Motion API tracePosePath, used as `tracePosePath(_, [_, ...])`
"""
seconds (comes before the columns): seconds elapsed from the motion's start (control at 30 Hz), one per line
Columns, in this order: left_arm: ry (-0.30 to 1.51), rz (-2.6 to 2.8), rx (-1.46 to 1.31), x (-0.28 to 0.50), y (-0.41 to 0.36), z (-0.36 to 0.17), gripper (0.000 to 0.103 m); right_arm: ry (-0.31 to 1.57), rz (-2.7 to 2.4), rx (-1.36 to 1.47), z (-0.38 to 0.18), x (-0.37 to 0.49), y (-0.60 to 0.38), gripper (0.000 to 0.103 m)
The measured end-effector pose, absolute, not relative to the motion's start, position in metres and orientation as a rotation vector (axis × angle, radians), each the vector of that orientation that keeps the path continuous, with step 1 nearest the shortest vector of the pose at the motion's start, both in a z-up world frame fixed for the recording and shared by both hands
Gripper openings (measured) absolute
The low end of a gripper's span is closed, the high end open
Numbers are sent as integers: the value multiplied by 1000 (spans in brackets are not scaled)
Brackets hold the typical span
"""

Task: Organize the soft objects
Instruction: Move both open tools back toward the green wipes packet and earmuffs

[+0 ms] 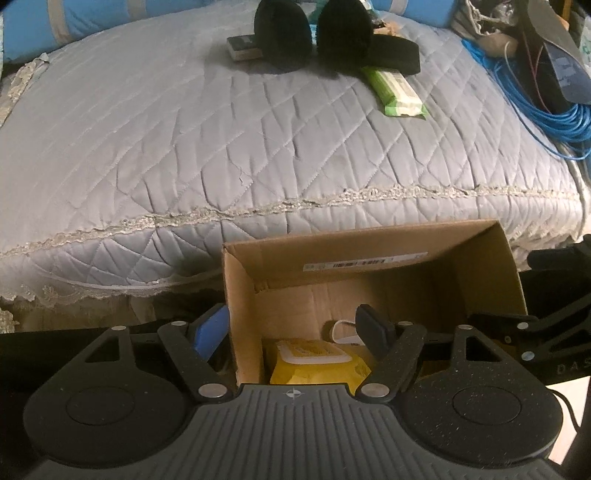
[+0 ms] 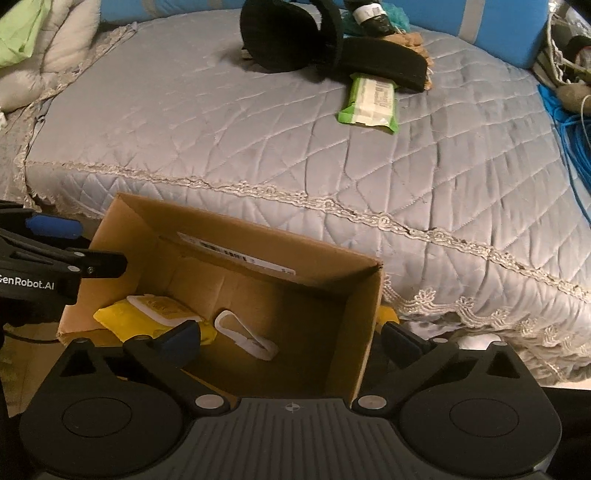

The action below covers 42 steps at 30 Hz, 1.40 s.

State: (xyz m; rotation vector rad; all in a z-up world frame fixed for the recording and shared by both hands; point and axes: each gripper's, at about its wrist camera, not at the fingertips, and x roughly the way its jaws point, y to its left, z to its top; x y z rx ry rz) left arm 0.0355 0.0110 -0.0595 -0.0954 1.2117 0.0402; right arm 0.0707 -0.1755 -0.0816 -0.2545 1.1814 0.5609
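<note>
Your left gripper (image 1: pixel 293 328) hangs over the near left corner of the cardboard box (image 1: pixel 480 266), jaws spread wide and holding nothing: one finger sits outside the left wall, the other inside above the yellow wipes pack (image 1: pixel 317 363). Your right gripper (image 2: pixel 291 338) is just as wide and bare-handed, straddling the box's right wall. Inside the box, a white clip-like piece (image 2: pixel 245 334) lies just beside the yellow pack. Beyond it, on the grey quilted bed (image 2: pixel 221 122), the soft things wait well apart from both grippers: black earmuffs (image 1: pixel 310 33) at the far edge, with a green wipes pack (image 2: pixel 369 99) tucked partly beneath their band. Blue cable (image 1: pixel 546 114) coils off the bed's right side.
</note>
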Motion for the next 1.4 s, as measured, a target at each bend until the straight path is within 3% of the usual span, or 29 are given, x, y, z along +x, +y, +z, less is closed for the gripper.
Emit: tracePosePath(1.4, [993,94,-132,45,18,-29,75,883,508,-252,-47,146,-191,103])
